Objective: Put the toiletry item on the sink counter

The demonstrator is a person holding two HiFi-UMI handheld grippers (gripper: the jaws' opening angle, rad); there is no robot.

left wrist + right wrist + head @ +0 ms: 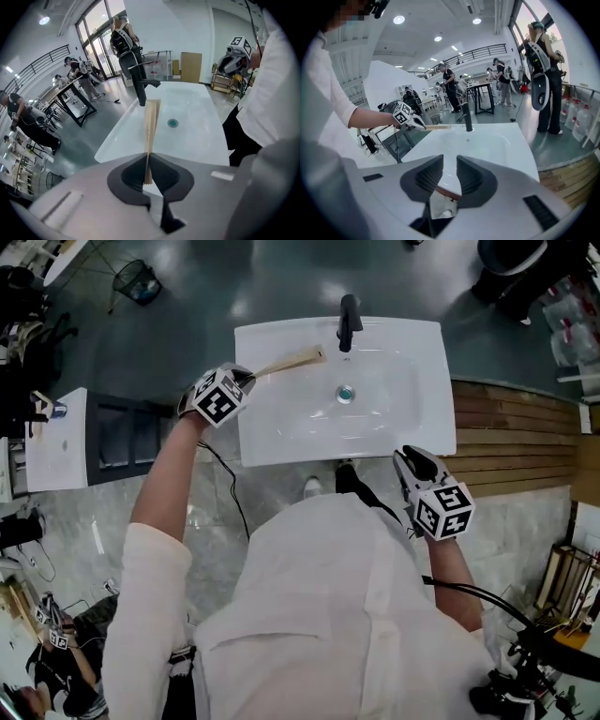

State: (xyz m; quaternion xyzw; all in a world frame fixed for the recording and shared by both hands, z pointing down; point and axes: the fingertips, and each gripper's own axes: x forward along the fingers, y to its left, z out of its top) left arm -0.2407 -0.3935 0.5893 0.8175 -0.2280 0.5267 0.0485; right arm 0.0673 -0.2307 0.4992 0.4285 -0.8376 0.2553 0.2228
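A flat, thin tan toiletry item [295, 360] sticks out over the back left corner of the white sink [403, 381], its tip close to the black faucet [348, 322]. My left gripper [251, 374] is shut on its near end. In the left gripper view the tan item [151, 126] stands on edge between the closed pads of the left gripper [148, 176], above the basin rim. My right gripper [410, 457] hovers at the sink's front right edge. In its own view the right gripper [449, 173] stands open with nothing between its fingers.
The drain [346, 393] lies in the middle of the basin. Wooden floor slats [516, 427] run to the right of the sink, and a white table [56, 442] stands at the left. A wire basket [138, 281] sits on the floor beyond. Several people stand farther off.
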